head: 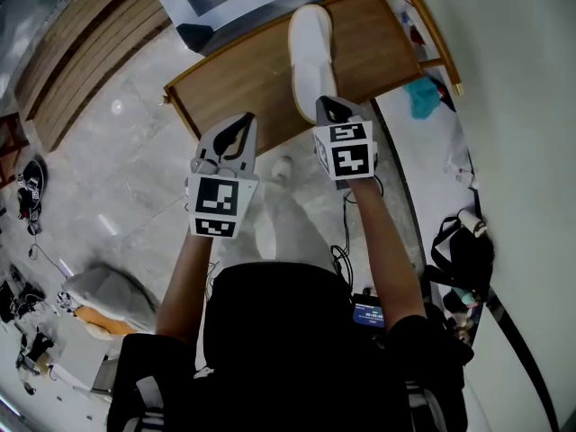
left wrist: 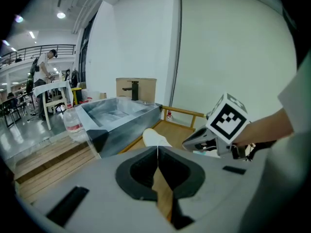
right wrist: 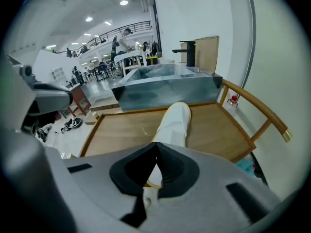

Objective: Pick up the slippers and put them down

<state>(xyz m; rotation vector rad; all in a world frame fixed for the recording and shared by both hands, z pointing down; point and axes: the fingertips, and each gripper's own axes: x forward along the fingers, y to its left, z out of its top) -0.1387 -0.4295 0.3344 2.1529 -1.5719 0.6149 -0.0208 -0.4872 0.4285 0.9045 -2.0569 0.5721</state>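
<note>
the slipper is white and lies flat on the wooden table, lengthwise, straight out ahead of your right fingers. its near end sits just at the tips of your right gripper, and its far end points away toward the metal basin beyond the table. in the right gripper view the slipper runs up from directly behind the closed tips. part of it shows through the dark opening below them. i cannot tell whether the tips touch it. those fingers are pressed together with nothing between them.

your left gripper hangs over the table's near edge, beside the right one and to the left of the slipper. its fingers are also closed tight on nothing; in the left gripper view they meet in one thin line. from there the slipper shows just past the tips, slightly ahead. the right gripper is off to the right of them, pointing at the same slipper.

a plastic bottle stands well to the left of the left fingers, beside the basin. a teal cloth lies to the right of the right fingers, past the table's rail.
</note>
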